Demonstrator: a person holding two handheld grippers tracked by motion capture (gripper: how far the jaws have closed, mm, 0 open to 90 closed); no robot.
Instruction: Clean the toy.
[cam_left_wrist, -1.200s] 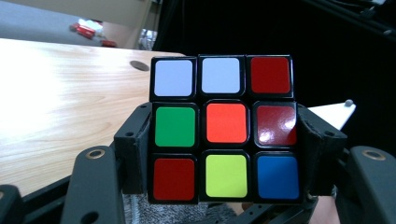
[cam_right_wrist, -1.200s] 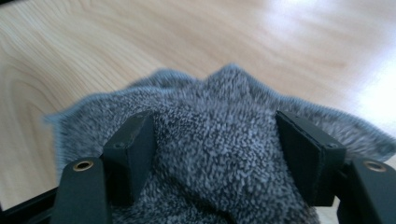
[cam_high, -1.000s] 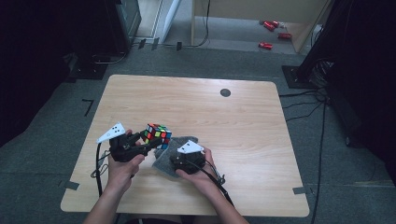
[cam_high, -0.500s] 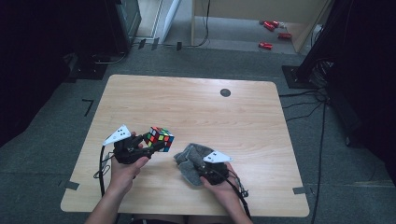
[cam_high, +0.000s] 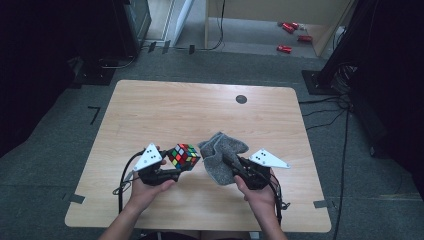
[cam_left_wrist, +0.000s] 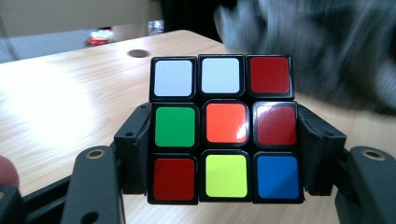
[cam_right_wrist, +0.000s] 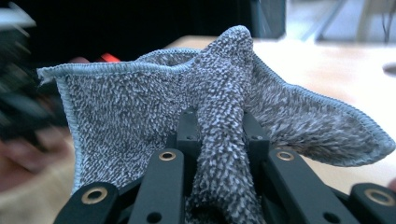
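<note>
one puzzle cube (cam_high: 183, 155), one grey cloth (cam_high: 220, 156), two grippers, one in each hand, over one wooden table (cam_high: 200, 110). the left gripper (cam_high: 176, 167) has the cube clamped between its jaws, one jaw on each side face, just above the near left part of the table. in the left gripper view the cube (cam_left_wrist: 223, 128) sits square to the camera, nine stickers facing back: white, white, red on top, green, orange, red across the middle, red, yellow, blue below. a cube has no long axis to speak of; from above it sits turned a little, one corner toward the cloth. the jaws stand about as wide as the cube, pressed on it.

the right gripper (cam_high: 231, 161) is pinched nearly shut on a fold of the cloth. its jaws have just been closing, with the cloth between them. in the right gripper view the cloth (cam_right_wrist: 219, 116) rises in a ridge from between the jaws and fans out left and right, hemmed edges up. from above the cloth hangs bunched just right of the cube, near it, and i cannot tell whether the two touch.

beyond the cube in the left gripper view the cloth is a grey blur. the left side of the right gripper view is smeared too. the cube's far faces are hidden. a small dark round spot (cam_high: 241, 99) sits on the far side of the table.
</note>
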